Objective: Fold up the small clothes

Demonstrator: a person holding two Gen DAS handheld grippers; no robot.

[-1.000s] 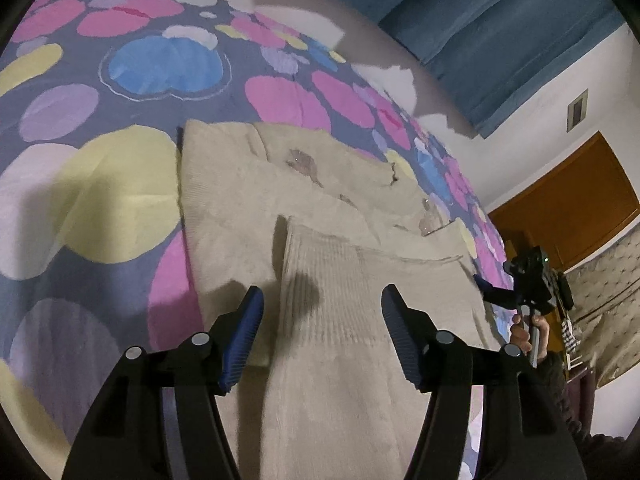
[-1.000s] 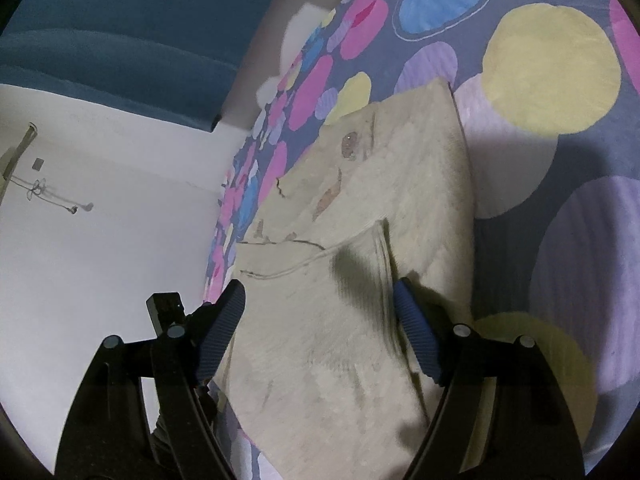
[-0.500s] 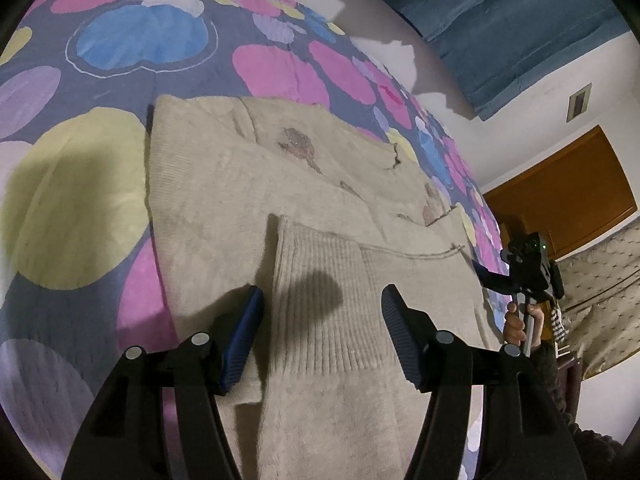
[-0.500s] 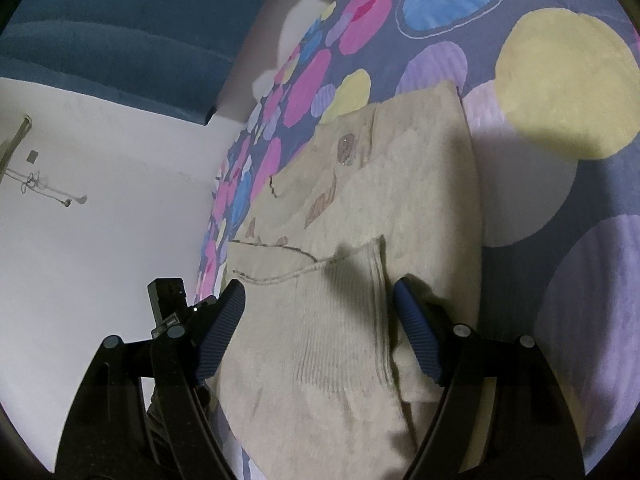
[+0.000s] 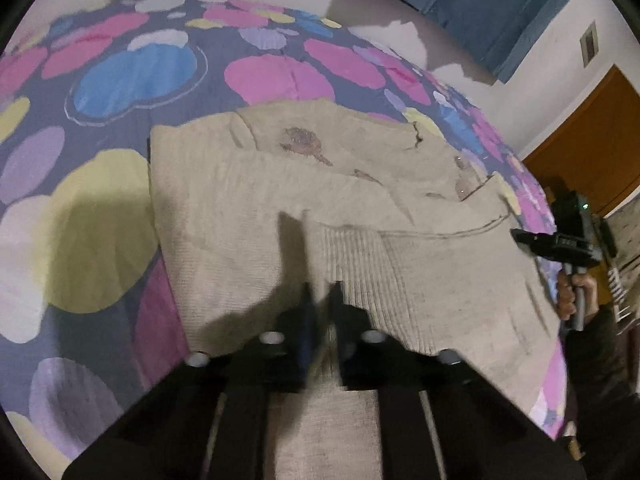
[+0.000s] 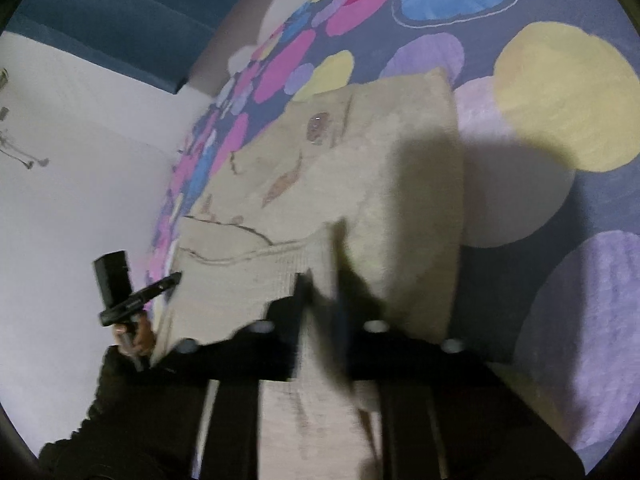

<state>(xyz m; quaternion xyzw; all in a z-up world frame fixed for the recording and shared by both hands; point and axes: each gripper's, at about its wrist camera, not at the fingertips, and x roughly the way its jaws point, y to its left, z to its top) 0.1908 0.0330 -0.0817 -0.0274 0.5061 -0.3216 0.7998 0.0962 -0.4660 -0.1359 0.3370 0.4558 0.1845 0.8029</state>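
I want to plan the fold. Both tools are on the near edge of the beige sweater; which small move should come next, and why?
Probably lift both corners together and carry them forward: left tool and right tool are shut on the sweater, whose far half lies flat on the bedspread.

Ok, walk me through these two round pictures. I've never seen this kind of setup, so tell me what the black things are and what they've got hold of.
There is no robot here. A person holds a pair of hand-operated tongs in each hand, and each carries a wide-angle camera looking along its fingers. One picture comes from the left tongs, the other from the right tongs; each also shows the other pair off to the side. A beige knitted sweater lies on a bedspread printed with big coloured blobs. Both tongs are shut on the sweater's ribbed near edge, one at each side, apparently ready to fold it.
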